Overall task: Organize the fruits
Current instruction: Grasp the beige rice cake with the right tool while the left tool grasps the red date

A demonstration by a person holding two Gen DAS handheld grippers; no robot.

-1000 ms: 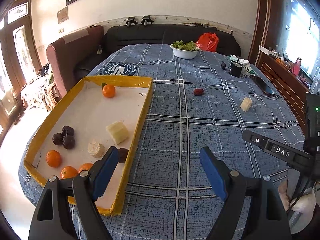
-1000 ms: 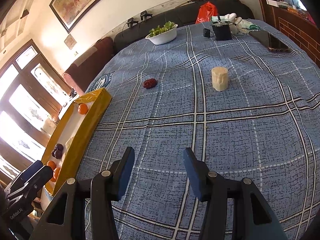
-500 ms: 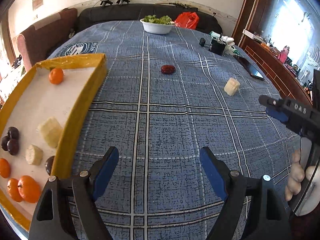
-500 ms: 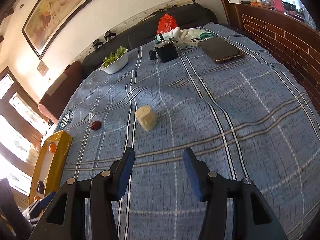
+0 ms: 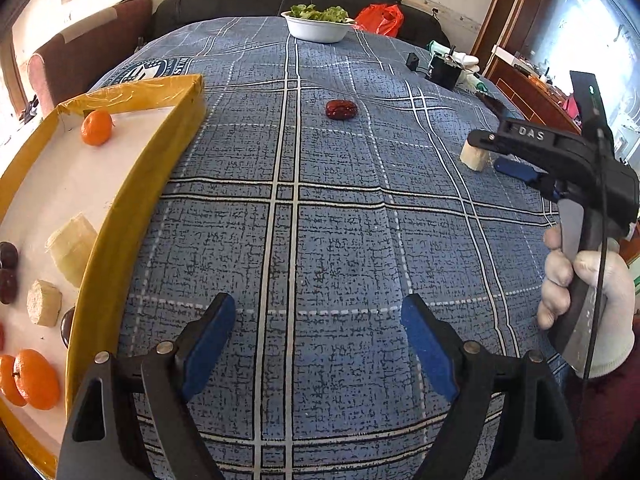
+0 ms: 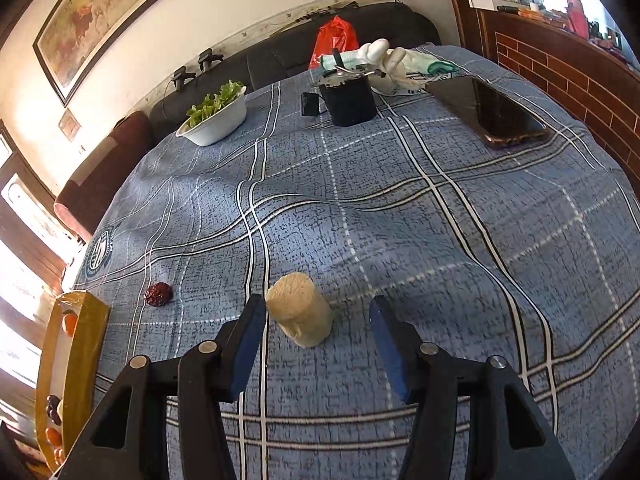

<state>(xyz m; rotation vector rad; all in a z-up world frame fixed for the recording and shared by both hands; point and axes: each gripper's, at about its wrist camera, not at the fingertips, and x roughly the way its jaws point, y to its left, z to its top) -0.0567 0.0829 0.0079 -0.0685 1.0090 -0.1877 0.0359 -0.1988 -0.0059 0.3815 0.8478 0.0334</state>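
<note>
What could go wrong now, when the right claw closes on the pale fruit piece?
1. The pale fruit piece sits nearer the left finger of the open right claw, so closing may push or tip it rather than grip it.
2. It looks soft; a hard squeeze might crush it.
3. The red date remains outside the yellow tray.

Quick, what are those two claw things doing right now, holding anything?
Left gripper: open, holding nothing, above bare tablecloth.
Right gripper: open, holding nothing; the pale banana chunk sits between its fingers, not yet gripped.

Plaid-clothed table (image 5: 320,220): tray (image 5: 132,196), date (image 5: 341,109).
</note>
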